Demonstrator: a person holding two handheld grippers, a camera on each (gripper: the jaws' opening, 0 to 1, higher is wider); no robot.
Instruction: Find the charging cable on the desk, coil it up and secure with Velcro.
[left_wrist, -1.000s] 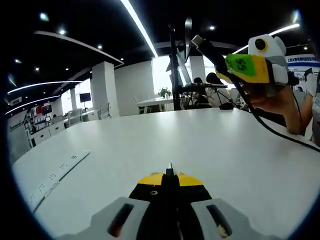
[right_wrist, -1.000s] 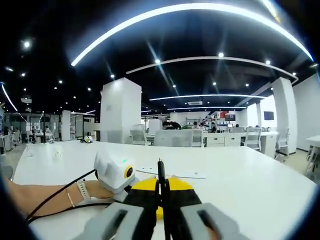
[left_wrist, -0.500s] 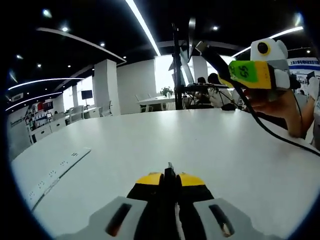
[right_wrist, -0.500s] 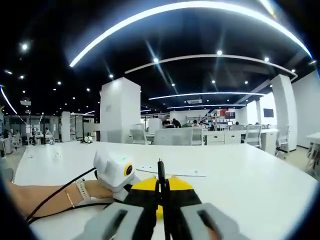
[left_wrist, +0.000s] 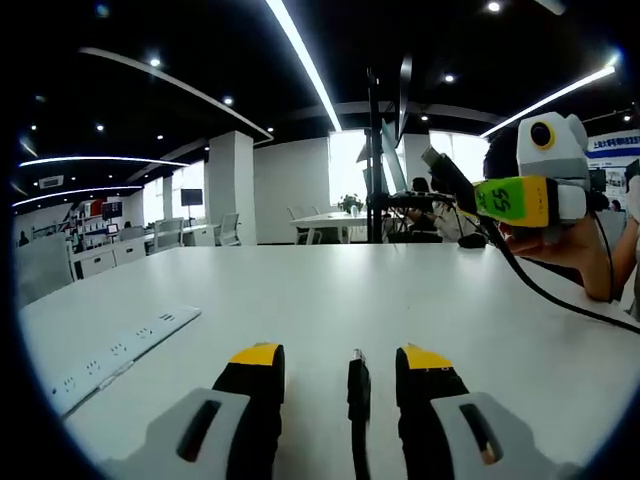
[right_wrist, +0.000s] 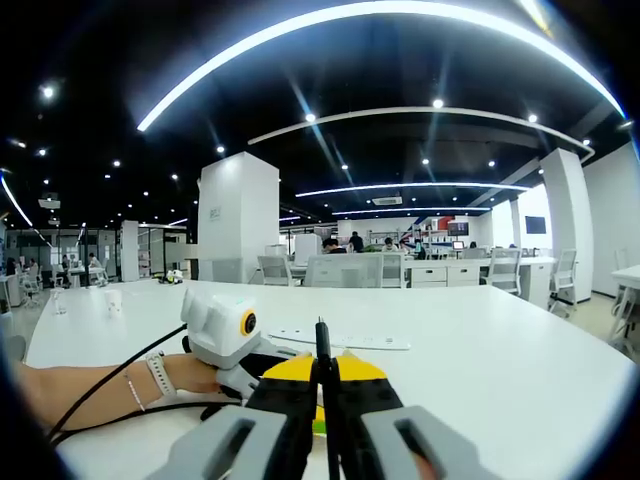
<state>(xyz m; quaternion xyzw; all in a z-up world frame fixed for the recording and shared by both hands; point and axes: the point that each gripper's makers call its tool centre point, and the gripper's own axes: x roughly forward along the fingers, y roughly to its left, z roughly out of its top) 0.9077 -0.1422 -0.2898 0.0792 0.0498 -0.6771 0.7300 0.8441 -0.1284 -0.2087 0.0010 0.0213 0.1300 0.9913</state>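
The black charging cable (left_wrist: 357, 385) shows one plug end standing between the jaws of my left gripper (left_wrist: 340, 356), which is open; the jaws stand apart on either side of it, just above the white desk (left_wrist: 300, 300). At the upper right a hand holds my right gripper (left_wrist: 450, 175) off the desk, shut on the cable's other end, and the cord hangs from it down to the right (left_wrist: 560, 300). In the right gripper view my right gripper (right_wrist: 322, 360) is shut on a thin plug tip (right_wrist: 320, 335). My left gripper (right_wrist: 255, 362) sits low left, partly hidden.
A white power strip (left_wrist: 120, 345) lies flat on the desk's left side, also visible as a strip (right_wrist: 340, 340) ahead. A dark monitor stand pole (left_wrist: 375, 150) rises at the desk's far edge. A forearm with a wristband (right_wrist: 150, 380) rests on the desk. Office desks and chairs stand beyond.
My left gripper's jaws have opened and let go of the cable end, which now stands free between them. My right gripper stays shut on its end.
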